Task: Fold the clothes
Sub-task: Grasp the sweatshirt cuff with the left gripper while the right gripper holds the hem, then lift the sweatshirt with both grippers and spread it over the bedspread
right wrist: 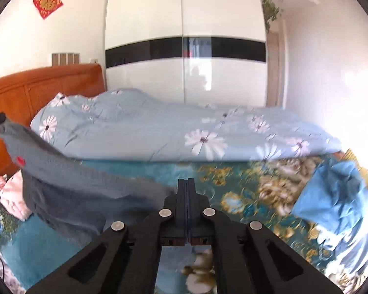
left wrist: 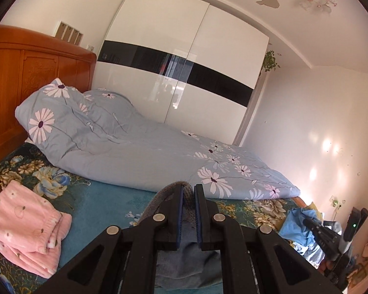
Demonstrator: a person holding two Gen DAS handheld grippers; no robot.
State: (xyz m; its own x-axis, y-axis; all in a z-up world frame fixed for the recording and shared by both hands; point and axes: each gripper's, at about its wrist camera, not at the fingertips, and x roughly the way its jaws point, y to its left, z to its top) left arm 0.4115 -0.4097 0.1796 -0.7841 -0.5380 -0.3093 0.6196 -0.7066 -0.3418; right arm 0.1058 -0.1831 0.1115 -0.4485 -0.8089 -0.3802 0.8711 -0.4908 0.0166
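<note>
My left gripper [left wrist: 189, 188] is shut on a grey knitted garment [left wrist: 187, 264], whose edge sticks up between the fingers and hangs below them. In the right wrist view the same grey garment [right wrist: 68, 183] is lifted above the bed, stretched from the upper left down to my right gripper [right wrist: 187, 181], which is shut on its other end. A red mark shows on the garment near its left end. The other gripper's black tip shows at the far left of that view.
A folded pink garment [left wrist: 24, 230] lies on the floral bedspread [left wrist: 105, 203] at left. A blue daisy duvet [left wrist: 135, 147] lies along the bed's far side. Crumpled blue clothes [right wrist: 336, 196] are piled at the right. The wooden headboard [left wrist: 24, 73] and white wardrobe [left wrist: 179, 68] stand behind.
</note>
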